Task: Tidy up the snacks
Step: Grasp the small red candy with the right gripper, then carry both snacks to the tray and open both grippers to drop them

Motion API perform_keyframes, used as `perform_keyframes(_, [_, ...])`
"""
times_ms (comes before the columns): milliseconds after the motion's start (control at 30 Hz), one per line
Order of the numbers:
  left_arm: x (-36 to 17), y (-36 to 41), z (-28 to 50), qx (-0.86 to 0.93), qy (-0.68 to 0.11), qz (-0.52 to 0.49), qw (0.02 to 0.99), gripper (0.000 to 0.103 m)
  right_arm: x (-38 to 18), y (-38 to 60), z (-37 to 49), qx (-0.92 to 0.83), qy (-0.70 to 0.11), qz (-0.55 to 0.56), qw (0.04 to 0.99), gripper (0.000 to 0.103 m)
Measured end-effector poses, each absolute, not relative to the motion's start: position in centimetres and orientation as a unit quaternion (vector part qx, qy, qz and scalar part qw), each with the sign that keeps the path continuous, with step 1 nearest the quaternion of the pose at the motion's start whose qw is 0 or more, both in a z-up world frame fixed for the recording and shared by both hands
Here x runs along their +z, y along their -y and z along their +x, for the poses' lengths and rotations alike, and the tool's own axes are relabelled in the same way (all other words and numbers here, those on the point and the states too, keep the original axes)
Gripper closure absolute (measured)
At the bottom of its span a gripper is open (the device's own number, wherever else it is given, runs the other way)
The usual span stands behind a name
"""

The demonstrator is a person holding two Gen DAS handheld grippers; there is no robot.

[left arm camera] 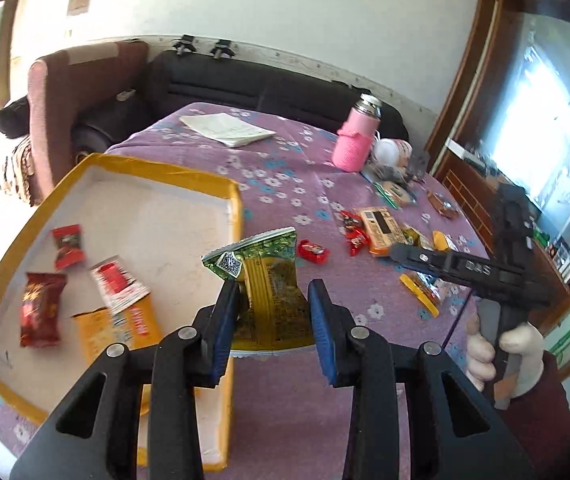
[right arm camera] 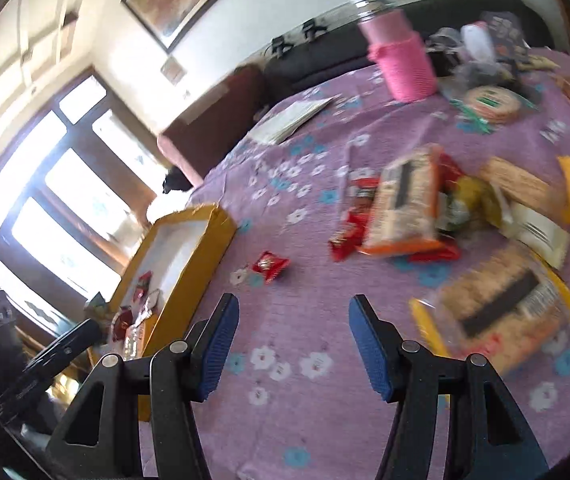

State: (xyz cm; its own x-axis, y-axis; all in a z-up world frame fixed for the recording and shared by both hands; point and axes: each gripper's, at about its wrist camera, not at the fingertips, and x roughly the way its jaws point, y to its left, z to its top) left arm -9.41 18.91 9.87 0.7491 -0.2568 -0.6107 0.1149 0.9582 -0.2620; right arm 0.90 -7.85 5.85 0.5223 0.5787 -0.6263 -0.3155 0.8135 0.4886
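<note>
Left gripper (left arm camera: 273, 304) clamps green-yellow snack packet (left arm camera: 269, 276) upright, long axis vertical.

Snacks (left arm camera: 379, 230) right of tray (left arm camera: 25, 216)

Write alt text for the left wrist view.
The left gripper holds a green and yellow snack packet above the edge of a yellow box that already contains four snacks. More snacks lie scattered on the purple flowered tablecloth.

"DAS" on right gripper (left arm camera: 399, 250); QR code on green packet (left arm camera: 273, 280).
</note>
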Motion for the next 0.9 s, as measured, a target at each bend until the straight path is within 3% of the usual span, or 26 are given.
perform_keyframes(367, [6.9,-27.7,-11.1,-0.019,-0.351,-0.156,0.923,0.070,2.7,-3.6,6.9,0.261,-0.474,-0.026,0.841,0.047])
perform_keyframes(500, [5.9,-29.3,-11.2,0.001,-0.356,-0.159,0.921,0.070,1.4,-4.7,6.7,0.241,-0.474,-0.058,0.845,0.065])
perform_keyframes(533, [5.8,-29.6,-11.1,0.002,-0.357,-0.162,0.920,0.070,1.5,-4.6,6.7,0.231,-0.473,-0.064,0.848,0.076])
perform_keyframes(733, [5.5,-29.8,-11.1,0.019,-0.360,-0.156,0.920,0.070,1.8,-4.1,6.1,0.211,-0.469,-0.052,0.856,0.077])
perform_keyframes(900, [5.9,-30.7,-11.4,0.037,-0.353,-0.154,0.922,0.070,5.2,-3.3,4.2,0.241,-0.449,0.012,0.860,0.078])
